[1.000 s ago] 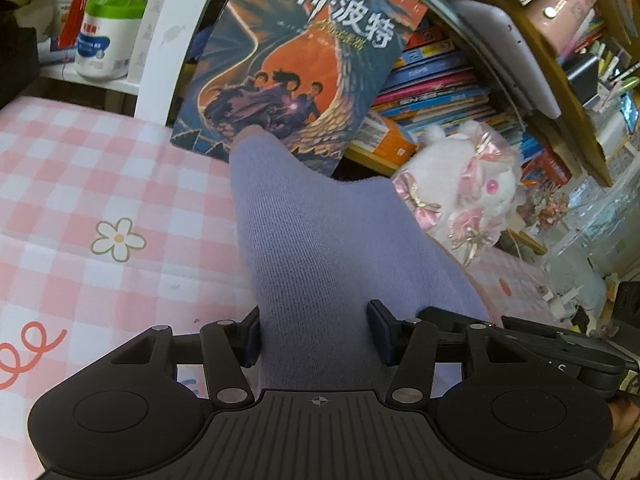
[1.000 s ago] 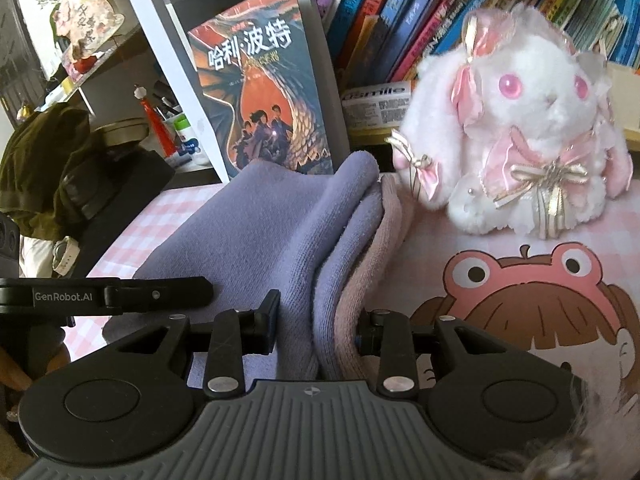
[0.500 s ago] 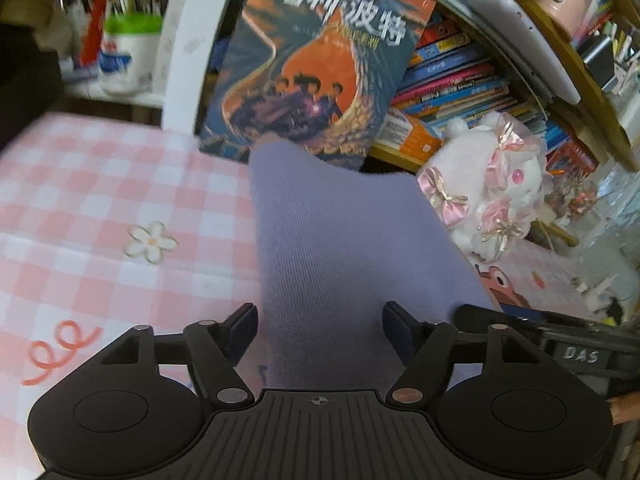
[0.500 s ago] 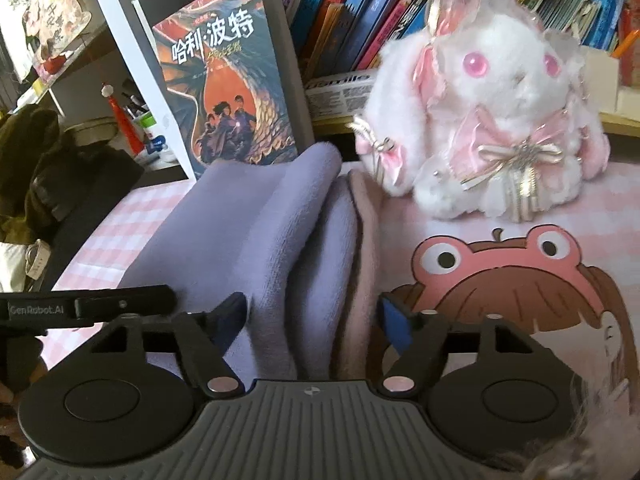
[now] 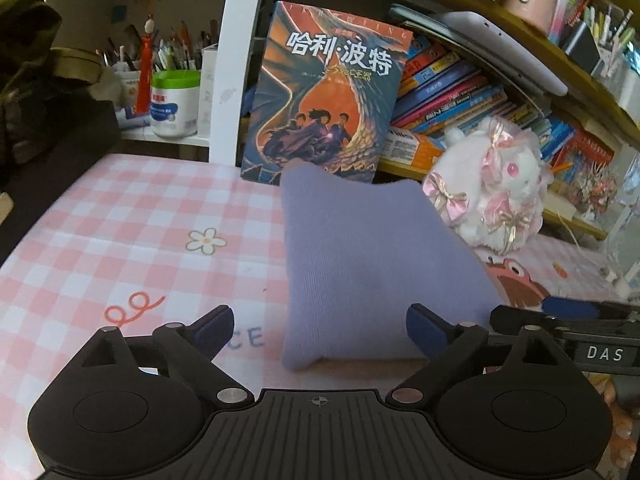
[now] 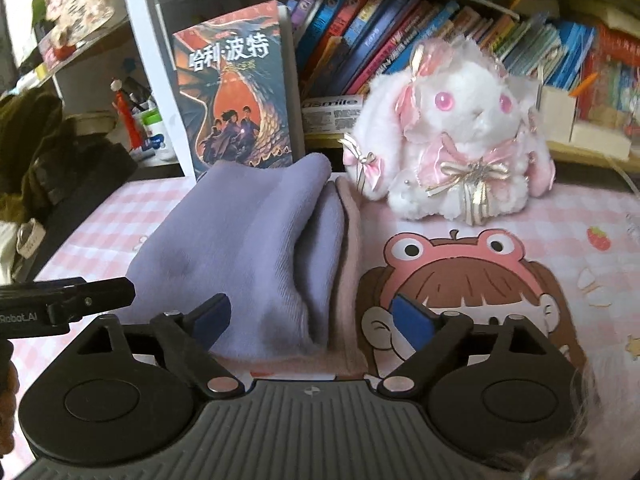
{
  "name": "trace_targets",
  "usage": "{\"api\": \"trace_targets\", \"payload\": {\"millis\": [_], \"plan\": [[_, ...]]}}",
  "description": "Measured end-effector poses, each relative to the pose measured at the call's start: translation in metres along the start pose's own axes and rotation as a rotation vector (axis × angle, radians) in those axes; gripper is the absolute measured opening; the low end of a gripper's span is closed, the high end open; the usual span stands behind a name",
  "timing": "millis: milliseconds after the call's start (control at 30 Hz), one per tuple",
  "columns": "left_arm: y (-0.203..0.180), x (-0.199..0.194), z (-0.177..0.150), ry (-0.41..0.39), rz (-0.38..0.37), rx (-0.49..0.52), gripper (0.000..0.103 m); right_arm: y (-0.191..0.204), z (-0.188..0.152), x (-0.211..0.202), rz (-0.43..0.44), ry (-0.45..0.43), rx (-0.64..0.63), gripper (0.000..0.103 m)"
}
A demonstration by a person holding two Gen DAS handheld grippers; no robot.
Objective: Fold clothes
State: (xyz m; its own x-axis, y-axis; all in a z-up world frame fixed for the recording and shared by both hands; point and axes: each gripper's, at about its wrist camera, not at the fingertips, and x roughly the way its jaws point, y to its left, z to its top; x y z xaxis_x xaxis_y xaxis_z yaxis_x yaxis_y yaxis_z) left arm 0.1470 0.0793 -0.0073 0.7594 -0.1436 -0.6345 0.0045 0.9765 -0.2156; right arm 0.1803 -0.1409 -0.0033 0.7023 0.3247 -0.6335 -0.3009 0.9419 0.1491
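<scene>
The folded purple garment (image 5: 372, 264) lies on the pink checked tabletop (image 5: 132, 216), its far end just in front of the book (image 5: 328, 96) that stands upright against the white shelf post (image 5: 236, 60). From the right wrist view the garment (image 6: 248, 248) shows as a thick stack of purple layers with a pinkish layer (image 6: 352, 264) along its right edge, lying flat.

The left gripper (image 5: 320, 326) has its fingers (image 5: 212, 326) spread wide and opening; the near end of the garment lies between them, but neither pad presses on it. The right gripper (image 6: 316, 316) is likewise wide and opening, with the garment's near end between its fingers (image 6: 210, 314) and clear of both pads.

To the right of the garment, beside its far end, sits a white and pink plush rabbit (image 6: 452, 136), in front of a row of books (image 6: 400, 36) on the shelf. A cartoon girl in a frog hat (image 6: 460, 276) is printed on the tabletop just right of the garment. Left of the book, beyond the post, a white jar with a green lid (image 5: 175, 104) stands among pens.
</scene>
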Motion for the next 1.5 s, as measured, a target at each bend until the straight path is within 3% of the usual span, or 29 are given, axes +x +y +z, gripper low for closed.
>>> {"api": "trace_targets", "payload": {"millis": [433, 667, 1500], "plan": [[-0.013, -0.022, -0.024, 0.011, 0.050, 0.024, 0.096, 0.013, -0.034, -0.029, -0.060, -0.013, -0.022, 0.098], [-0.019, -0.028, -0.032, 0.028, 0.068, 0.038, 0.096, 0.015, -0.046, -0.036, -0.167, 0.013, 0.023, 0.100], [-0.020, -0.030, -0.036, 0.045, 0.077, 0.042, 0.096, 0.016, -0.051, -0.039, -0.174, 0.037, 0.025, 0.103]]}}
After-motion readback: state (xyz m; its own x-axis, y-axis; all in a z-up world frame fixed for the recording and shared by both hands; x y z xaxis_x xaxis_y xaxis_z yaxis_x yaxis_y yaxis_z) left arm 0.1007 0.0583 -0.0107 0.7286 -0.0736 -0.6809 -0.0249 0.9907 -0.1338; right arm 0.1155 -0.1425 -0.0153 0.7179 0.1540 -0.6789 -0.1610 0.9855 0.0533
